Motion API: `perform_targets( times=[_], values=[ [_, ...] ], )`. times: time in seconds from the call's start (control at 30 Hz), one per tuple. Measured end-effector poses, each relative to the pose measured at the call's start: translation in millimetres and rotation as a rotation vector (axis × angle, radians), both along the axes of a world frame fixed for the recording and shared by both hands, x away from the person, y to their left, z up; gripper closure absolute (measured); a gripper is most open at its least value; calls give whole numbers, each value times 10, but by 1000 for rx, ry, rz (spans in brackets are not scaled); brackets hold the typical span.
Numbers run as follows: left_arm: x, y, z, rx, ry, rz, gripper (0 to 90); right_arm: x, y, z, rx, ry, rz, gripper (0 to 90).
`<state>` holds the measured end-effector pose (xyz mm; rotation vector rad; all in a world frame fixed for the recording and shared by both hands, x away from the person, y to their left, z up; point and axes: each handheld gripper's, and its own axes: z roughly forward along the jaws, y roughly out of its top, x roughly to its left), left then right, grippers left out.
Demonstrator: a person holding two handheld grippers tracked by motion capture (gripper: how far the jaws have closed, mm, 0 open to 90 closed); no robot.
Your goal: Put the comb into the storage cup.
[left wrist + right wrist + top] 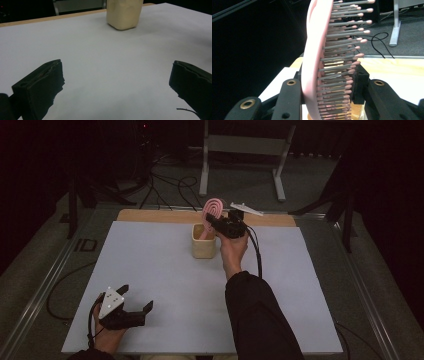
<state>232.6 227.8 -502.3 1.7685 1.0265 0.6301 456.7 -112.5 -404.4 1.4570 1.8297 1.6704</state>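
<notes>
Bristly pink hairbrush (pixel 317 57) over cream cup (pixel 203 241)

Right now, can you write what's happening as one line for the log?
right gripper: shut on pink hairbrush | hairbrush: handle in beige cup | left gripper: open, idle on table

white table sheet (pixel 165 270), wooden far edge (pixel 150 215), grey metal stand (pixel 245 145) (black cables (pixel 170 187) beside it)

The right gripper (pixel 327 97) clamps its two black jaws on a pink plastic hairbrush with grey, pink-tipped bristles (pixel 315 50), which stands upright between them, bristles facing the right-hand jaw.
</notes>
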Motion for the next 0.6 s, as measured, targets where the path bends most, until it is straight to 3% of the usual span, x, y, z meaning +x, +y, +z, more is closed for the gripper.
perform_targets(
  times=[0.6],
  values=[
    [3, -7, -5, 2, 2, -3, 2, -2, 75, -134, -28, 20, 22, 612]
  ],
)
